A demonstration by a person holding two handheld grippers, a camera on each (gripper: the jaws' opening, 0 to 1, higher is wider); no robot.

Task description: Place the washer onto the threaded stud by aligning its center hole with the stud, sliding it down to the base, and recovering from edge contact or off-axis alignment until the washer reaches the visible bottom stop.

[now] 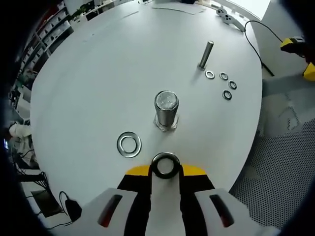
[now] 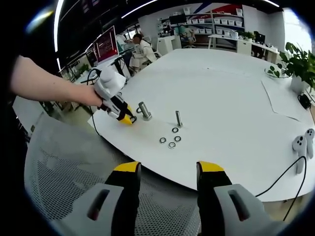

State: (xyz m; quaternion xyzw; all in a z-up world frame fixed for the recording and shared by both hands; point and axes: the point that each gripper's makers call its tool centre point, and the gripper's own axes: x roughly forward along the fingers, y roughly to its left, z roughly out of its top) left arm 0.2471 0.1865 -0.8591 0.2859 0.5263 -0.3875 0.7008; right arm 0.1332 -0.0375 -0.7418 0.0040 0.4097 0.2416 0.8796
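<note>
Left gripper [image 1: 166,169]: jaws drawn in, pinching a large washer [image 1: 165,164] at their yellow tips; washer held edge-on between them, its hole facing the camera.
Held washer, position: just short of the big stud, not on it, above the table top.
Big stud [image 1: 166,109]: straight ahead of the left jaws, upright on the white table [image 1: 98,73], wide silver cylinder with a flat base flange; its top is bare.
Spare large washer [image 1: 129,144]: flat on the table, just left of the left jaws, near the big stud's base but apart from it.
Thin stud [image 1: 205,54]: farther ahead and to the right, standing on its own.
Small washers [image 1: 224,84]: four, loose and flat, clustered beside the thin stud's foot.
Right gripper [image 2: 167,174]: jaws spread wide, nothing between them; hangs off the table edge over a grey mesh seat [image 2: 64,162].
From the right gripper: left gripper [image 2: 119,112] ahead and to the left, held by a person's hand [image 2: 91,96], tips next to the big stud [image 2: 144,110].
Beyond: thin stud [image 2: 178,118], small washers [image 2: 170,139] in front of it.
Far right: white controller [image 2: 301,143] with a black cable.
</note>
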